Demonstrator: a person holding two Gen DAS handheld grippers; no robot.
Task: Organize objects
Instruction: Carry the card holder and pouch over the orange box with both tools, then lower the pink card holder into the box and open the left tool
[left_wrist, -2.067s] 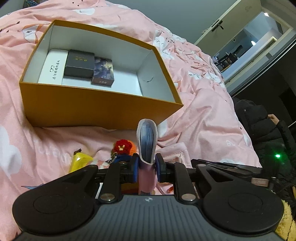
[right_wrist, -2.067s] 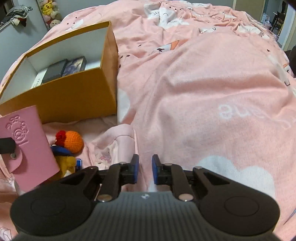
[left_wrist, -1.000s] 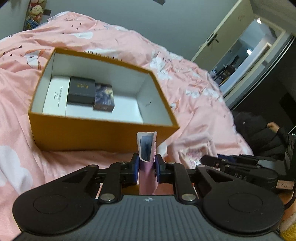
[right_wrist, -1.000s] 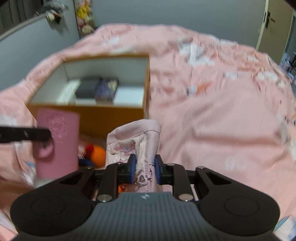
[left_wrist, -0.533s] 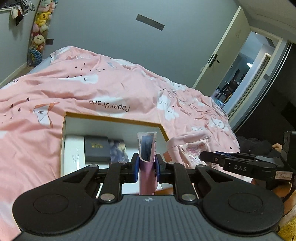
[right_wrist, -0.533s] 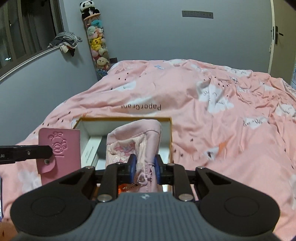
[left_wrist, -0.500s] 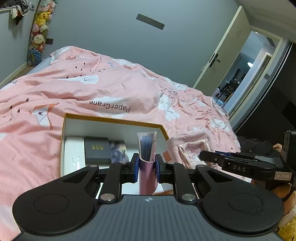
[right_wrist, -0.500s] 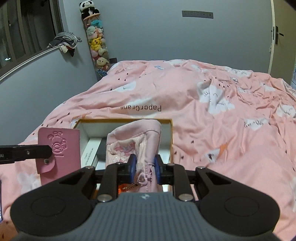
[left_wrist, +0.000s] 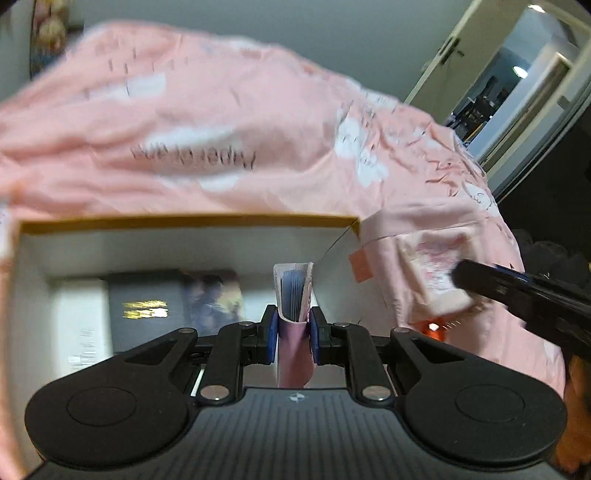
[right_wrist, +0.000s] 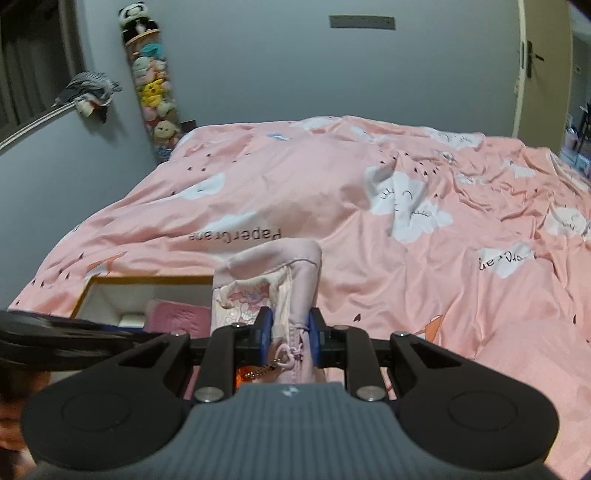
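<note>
My left gripper is shut on a pink card holder with blue cards inside, held upright low over the open orange box. The holder also shows in the right wrist view, inside the box. The box holds a white box, a black box and a dark picture box. My right gripper is shut on a pink fabric pouch with a zipper chain, held above the box's right side. The pouch also shows in the left wrist view.
The box sits on a pink cloud-print duvet covering the bed. A column of plush toys hangs in the far left corner. A door stands at the right. The left wrist view is motion-blurred.
My left gripper has dropped with the card holder down into the box opening. My right gripper with the pouch has shifted forward a little, so the box sits lower in its view.
</note>
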